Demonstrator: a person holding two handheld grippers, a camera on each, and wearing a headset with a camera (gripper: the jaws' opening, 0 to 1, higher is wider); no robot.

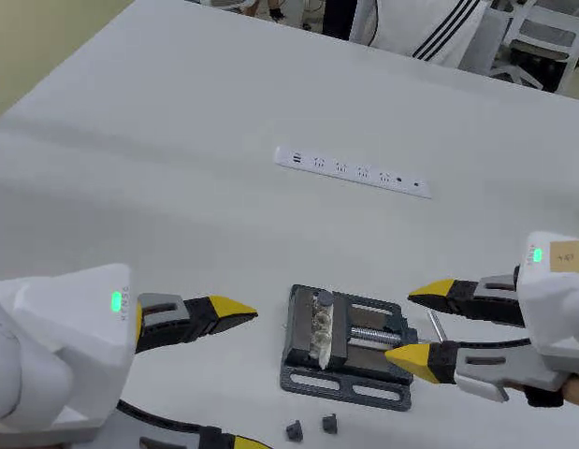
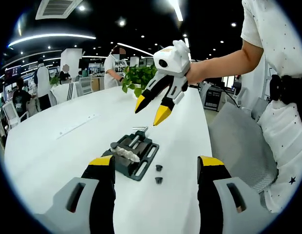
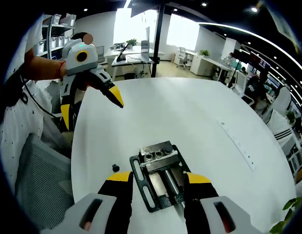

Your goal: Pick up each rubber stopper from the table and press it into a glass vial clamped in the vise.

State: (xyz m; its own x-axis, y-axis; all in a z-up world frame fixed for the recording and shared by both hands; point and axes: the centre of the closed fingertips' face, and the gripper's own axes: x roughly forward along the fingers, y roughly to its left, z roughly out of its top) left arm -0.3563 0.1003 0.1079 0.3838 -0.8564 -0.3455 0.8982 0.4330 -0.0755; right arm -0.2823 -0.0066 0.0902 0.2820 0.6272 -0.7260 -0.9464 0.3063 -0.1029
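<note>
Nearest on the white worktop [image 1: 177,187] lie two small dark rubber stoppers [image 1: 294,431], just in front of the black vise [image 1: 364,351]. A short row of clear glass vials [image 1: 321,327] stands clamped in it. The left gripper [image 1: 250,377] and right gripper [image 1: 401,325] hover on either side of the vise, tips angled inward, fingers apart and empty. Farther back lies a white power strip [image 1: 353,172].
</note>
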